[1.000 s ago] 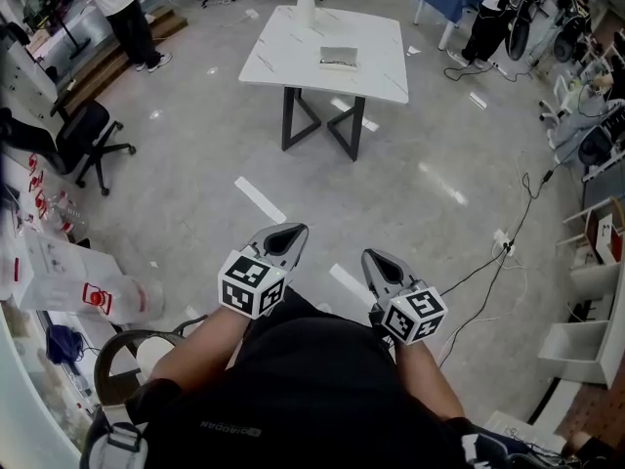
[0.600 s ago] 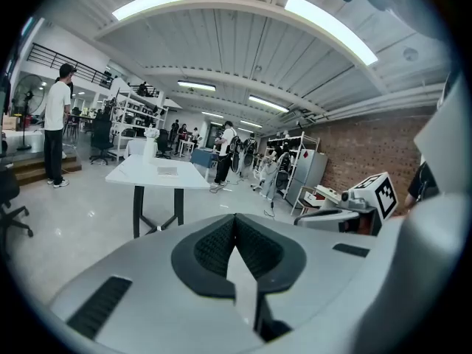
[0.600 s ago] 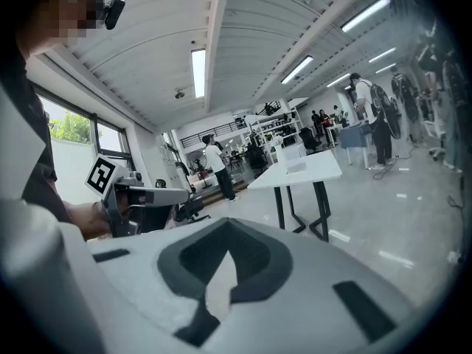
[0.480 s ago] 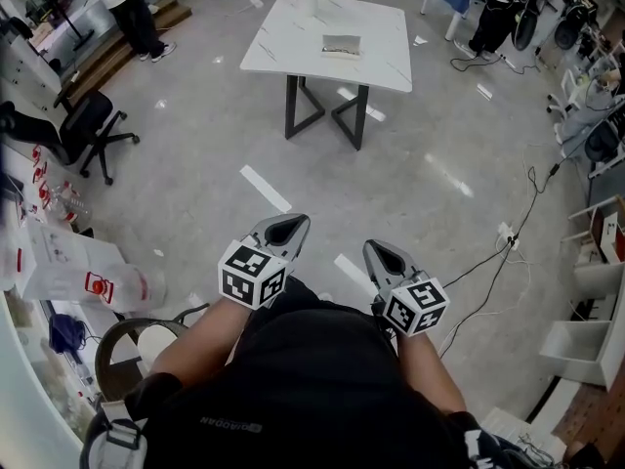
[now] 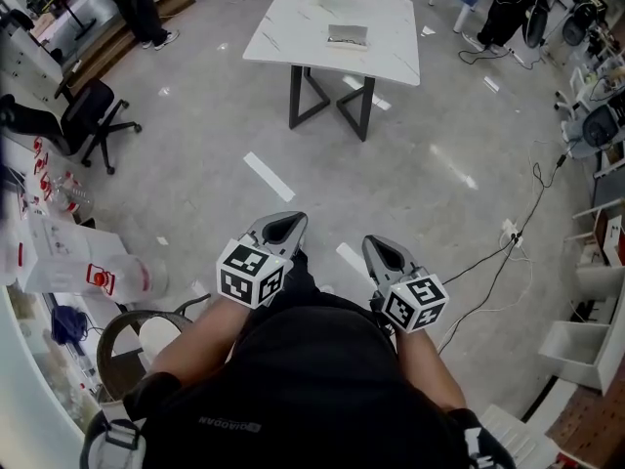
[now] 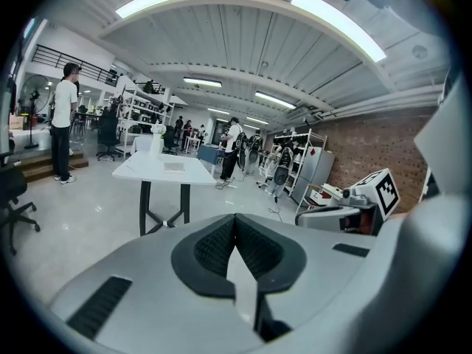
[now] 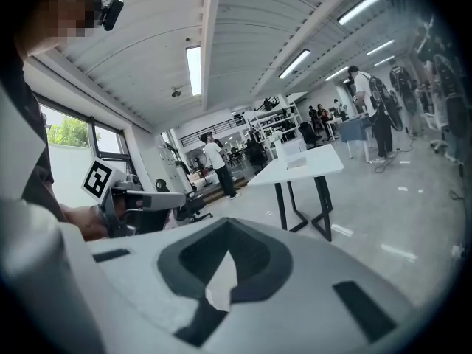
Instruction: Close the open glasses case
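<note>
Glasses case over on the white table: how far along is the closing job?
Nothing looks done yet. The glasses case lies on the white table, far across the floor, too small to tell its lid's state. In hand: nothing; the left tool and right tool are held close to the person, jaws together and empty. Left: walk over, reach the case and close it.

No legible text, shirt print [image 5: 229, 424] (upside-down) blurred
</note>
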The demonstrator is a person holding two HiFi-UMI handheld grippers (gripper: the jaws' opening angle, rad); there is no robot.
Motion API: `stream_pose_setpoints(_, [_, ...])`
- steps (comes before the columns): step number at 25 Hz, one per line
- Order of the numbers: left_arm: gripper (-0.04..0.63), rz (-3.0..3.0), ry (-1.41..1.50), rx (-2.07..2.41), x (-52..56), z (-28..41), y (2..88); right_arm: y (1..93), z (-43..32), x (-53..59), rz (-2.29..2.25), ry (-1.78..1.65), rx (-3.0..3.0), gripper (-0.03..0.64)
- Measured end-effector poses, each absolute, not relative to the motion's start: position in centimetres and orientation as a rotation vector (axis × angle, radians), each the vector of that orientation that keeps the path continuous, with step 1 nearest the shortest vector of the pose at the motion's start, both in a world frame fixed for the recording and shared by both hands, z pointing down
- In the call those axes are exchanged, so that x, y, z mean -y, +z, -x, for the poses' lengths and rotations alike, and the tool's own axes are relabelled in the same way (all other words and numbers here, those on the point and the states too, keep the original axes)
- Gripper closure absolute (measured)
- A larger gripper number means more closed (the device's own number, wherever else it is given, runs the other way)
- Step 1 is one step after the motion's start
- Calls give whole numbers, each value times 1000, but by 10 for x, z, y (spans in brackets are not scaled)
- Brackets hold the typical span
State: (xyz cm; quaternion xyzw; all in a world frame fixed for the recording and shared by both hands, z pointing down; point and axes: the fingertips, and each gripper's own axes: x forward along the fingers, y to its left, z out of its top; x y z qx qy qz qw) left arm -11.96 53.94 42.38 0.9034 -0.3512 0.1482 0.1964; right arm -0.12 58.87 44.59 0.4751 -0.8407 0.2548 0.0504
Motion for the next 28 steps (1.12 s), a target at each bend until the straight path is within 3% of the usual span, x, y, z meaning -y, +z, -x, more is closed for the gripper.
stream_pose_setpoints(14, [594,-2542,426,927,-467,112,432,456,3,-519,-1453,799,2511,617])
stream_pose_setpoints(28, [594,-2594,380,903,-316,110,407,433,3,-376,-1488,723,2473,617])
